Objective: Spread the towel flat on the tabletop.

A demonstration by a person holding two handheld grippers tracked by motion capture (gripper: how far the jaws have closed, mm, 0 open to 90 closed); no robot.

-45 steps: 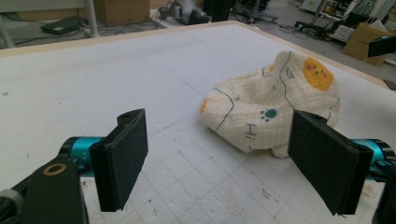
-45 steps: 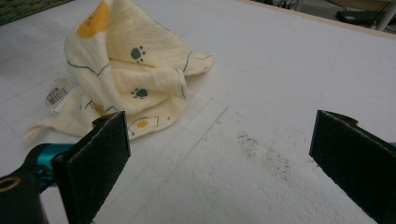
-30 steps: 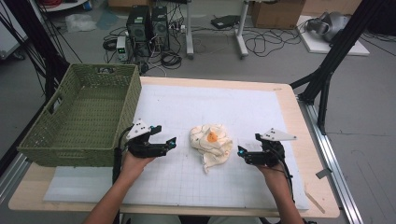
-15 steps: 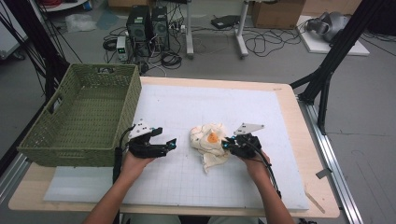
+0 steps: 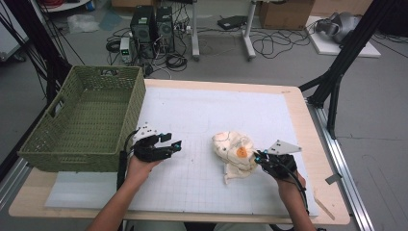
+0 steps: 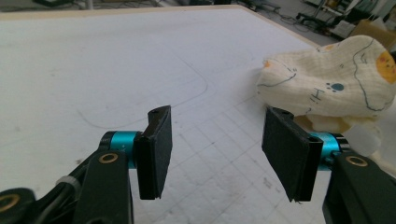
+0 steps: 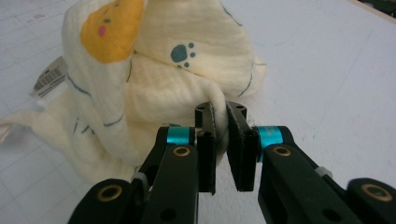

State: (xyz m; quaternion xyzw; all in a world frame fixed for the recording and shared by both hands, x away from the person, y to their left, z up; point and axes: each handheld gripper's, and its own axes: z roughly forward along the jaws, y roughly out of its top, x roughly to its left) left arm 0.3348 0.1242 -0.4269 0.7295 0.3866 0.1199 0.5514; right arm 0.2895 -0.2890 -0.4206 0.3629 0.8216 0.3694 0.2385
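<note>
Our right hand-held gripper has just closed, pinching a fold of the cream cloth bunched mid-tabletop. The left hand-held gripper, jaws just narrowing with nothing between, must next grasp the cloth's opposite edge.

The cream cloth bears an orange blob, teal paw prints and blue lines; the basket is olive green.

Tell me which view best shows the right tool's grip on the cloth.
Right gripper view: the right tool is shut on a fold of the cream printed cloth, close up. The high view shows the tool at the cloth's edge, too small to judge. The left gripper view shows the cloth beyond the jaws.
</note>
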